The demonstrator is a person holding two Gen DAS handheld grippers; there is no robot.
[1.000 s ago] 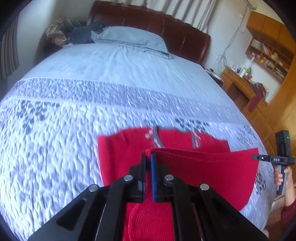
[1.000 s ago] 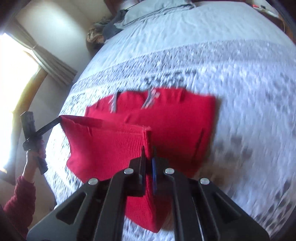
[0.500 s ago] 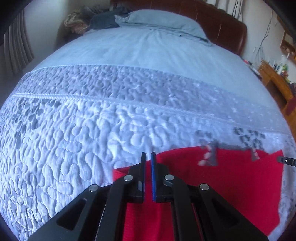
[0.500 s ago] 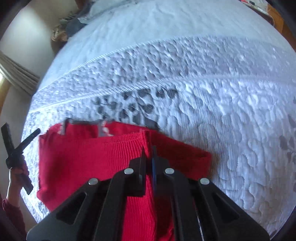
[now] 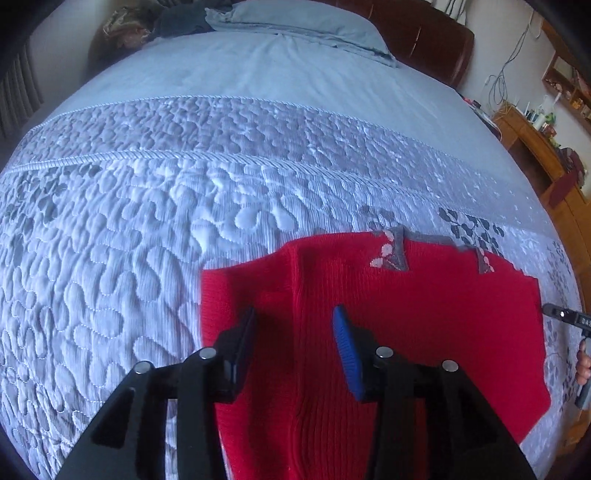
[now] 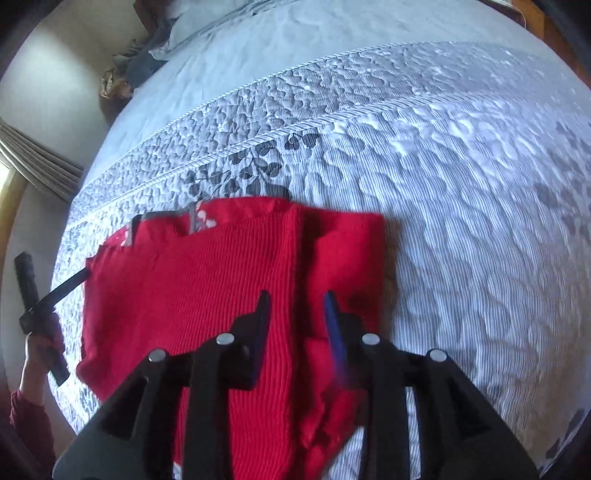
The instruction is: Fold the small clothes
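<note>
On the bed, near its foot edge:
Garment: a red ribbed-knit small garment (image 5: 424,306) with grey floral-trimmed straps (image 5: 400,253) is lying folded on the quilt, straps pointing toward 12 o'clock in both wrist views.
Fold: a raised ridge of the knit is running from 12 to 6 o'clock down the cloth, passing between the fingers of each gripper.
Left gripper: the black two-finger left gripper (image 5: 295,321) is reaching in from 6 o'clock over the garment's left part; its jaws are opening, a clear gap on each side of the ridge, the blue-padded finger (image 5: 345,350) at 5 o'clock standing off the cloth fold.
Right gripper: the black two-finger right gripper (image 6: 295,306) is entering from 6 o'clock over the garment's right part (image 6: 207,302); its jaws are opening, narrower than the left pair, the ridge lying between them; whether the tips are touching the knit below cannot be told.
Cross-view, left: the left gripper's finger (image 6: 68,282) is showing at 9 o'clock in the right wrist view, its tip at the garment's left edge, a hand (image 6: 40,347) in a red sleeve gripping the handle.
Cross-view, right: the right gripper's tip (image 5: 567,317) is showing at 3 o'clock in the left wrist view, just beside the garment's right edge.
Bedding: a pale blue-grey quilted bedspread with dark leaf prints (image 5: 129,229) is covering the bed.
Head end: a pale blue pillow (image 5: 295,18) is lying at 12 o'clock against a dark brown headboard (image 5: 432,40).
Room side: wooden shelving (image 5: 535,140) is standing at 2 o'clock in the left wrist view.
</note>
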